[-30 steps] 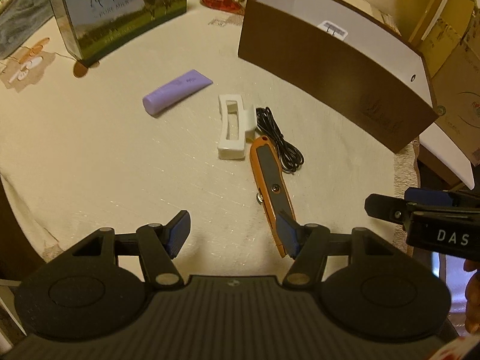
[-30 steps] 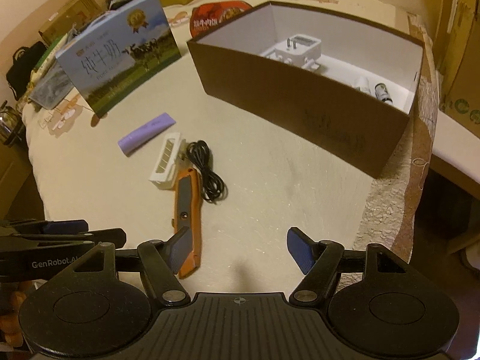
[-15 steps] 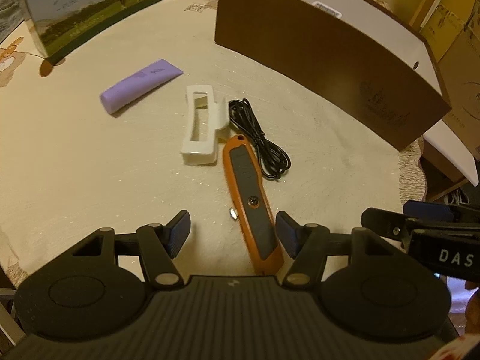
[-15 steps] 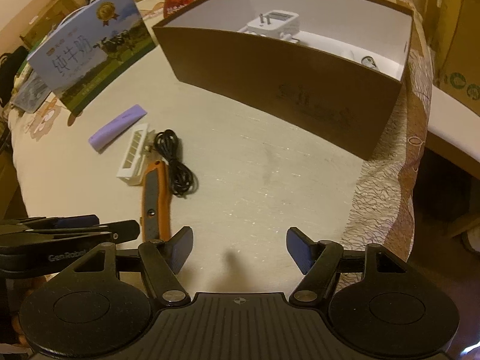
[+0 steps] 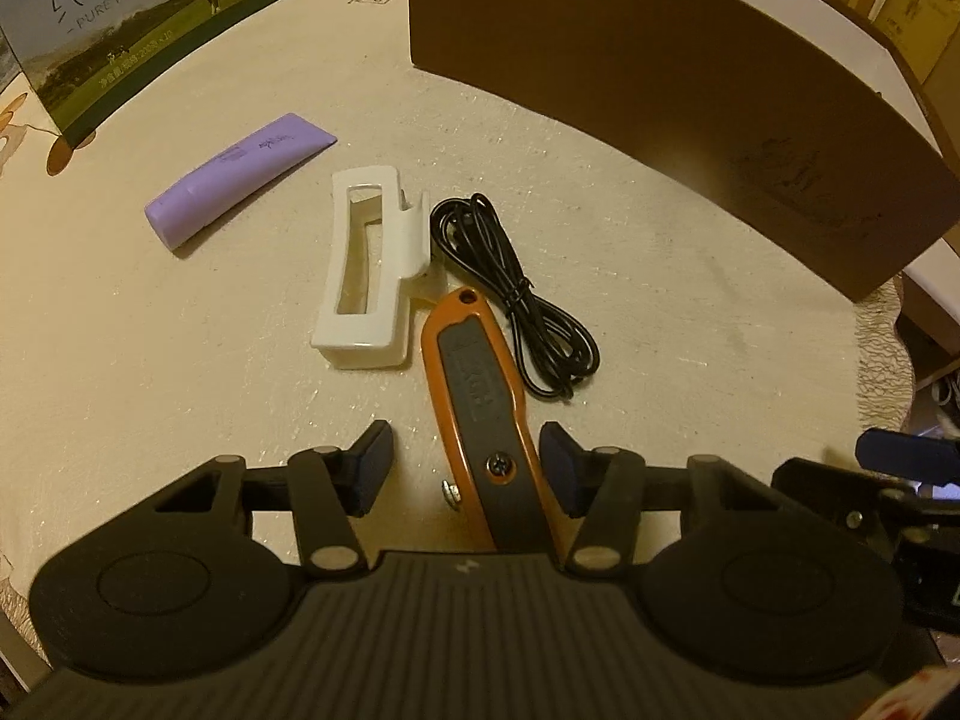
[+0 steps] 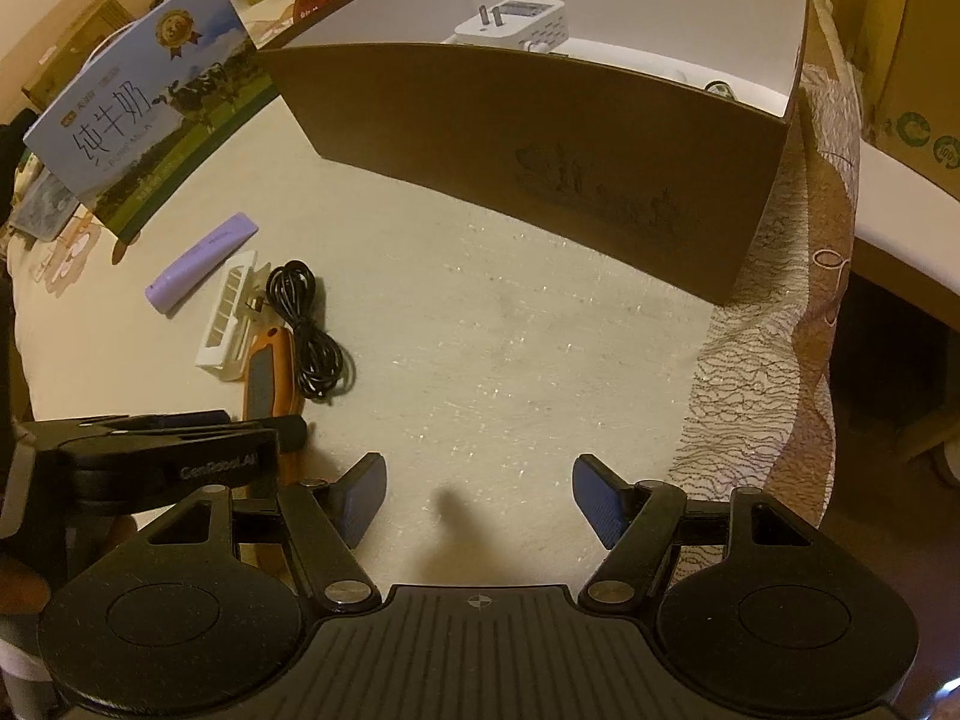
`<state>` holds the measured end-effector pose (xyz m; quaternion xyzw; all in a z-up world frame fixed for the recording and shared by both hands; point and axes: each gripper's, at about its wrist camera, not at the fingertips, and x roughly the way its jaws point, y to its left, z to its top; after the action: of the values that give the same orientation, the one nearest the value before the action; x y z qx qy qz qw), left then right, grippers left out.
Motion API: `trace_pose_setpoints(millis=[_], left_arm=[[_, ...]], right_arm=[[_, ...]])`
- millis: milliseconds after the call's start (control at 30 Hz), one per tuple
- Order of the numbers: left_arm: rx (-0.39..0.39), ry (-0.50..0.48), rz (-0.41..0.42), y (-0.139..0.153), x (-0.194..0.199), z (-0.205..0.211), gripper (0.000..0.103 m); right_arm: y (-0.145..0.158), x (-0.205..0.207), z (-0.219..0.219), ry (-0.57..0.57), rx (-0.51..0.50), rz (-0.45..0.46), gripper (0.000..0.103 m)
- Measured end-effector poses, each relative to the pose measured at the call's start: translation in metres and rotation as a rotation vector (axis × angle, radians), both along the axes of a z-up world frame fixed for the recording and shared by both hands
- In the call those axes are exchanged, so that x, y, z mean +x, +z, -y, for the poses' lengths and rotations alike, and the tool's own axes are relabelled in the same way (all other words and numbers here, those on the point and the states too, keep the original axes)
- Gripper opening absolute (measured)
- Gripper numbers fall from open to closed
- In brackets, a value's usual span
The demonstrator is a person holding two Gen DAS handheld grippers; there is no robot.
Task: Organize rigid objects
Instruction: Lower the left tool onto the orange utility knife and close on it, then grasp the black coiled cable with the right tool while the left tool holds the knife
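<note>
An orange utility knife [image 5: 474, 396] lies on the cream tablecloth, its rear end between the fingers of my left gripper [image 5: 465, 456]. The jaws are closing; the right pad [image 5: 555, 462] sits close beside the knife, while the left pad stands apart from it. A white plastic holder [image 5: 366, 288], a coiled black cable [image 5: 516, 294] and a purple tube [image 5: 240, 174] lie just beyond. My right gripper [image 6: 480, 480] hangs open over bare cloth with nothing between its fingers. In the right wrist view the left gripper [image 6: 180, 450] covers the knife [image 6: 264, 372].
A brown open box [image 6: 540, 138] stands at the back right, with a white plug adapter [image 6: 516, 21] and small items inside. A milk carton [image 6: 150, 120] stands at the back left. The table edge with lace trim [image 6: 768, 360] drops off to the right.
My left gripper came down and forward over the knife, so the knife now lies between its fingers, and the fingers have drawn closer together. The right gripper sank a little toward the table.
</note>
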<state>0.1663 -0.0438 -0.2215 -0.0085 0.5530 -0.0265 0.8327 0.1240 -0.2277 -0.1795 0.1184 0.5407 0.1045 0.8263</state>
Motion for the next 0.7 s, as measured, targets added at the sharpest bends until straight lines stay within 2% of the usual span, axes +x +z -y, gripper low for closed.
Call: trace_pose_setpoints(millis=[67,133,333,467,700], left_arm=[[0.001,-0.017,0.007,0.000,-0.002,0.002,0.043],[-0.003,-0.042,0.016,0.001,-0.003,0.005,0.034],[0.003,-0.068,0.016,0.003,-0.007,0.003,0.029],[0.041,-0.083,0.020,0.006,-0.015,-0.006,0.029],[0.004,-0.065,-0.015,0.001,-0.011,-0.018,0.030]], right_arm=[[0.000,0.000,0.001,0.000,0.002,0.000,0.067],[0.000,-0.001,0.001,-0.003,0.003,-0.002,0.067],[0.001,-0.002,-0.001,0.006,-0.001,0.004,0.067],[0.001,-0.003,-0.004,0.016,0.000,0.007,0.067],[-0.002,-0.003,-0.008,0.031,-0.003,-0.001,0.067]])
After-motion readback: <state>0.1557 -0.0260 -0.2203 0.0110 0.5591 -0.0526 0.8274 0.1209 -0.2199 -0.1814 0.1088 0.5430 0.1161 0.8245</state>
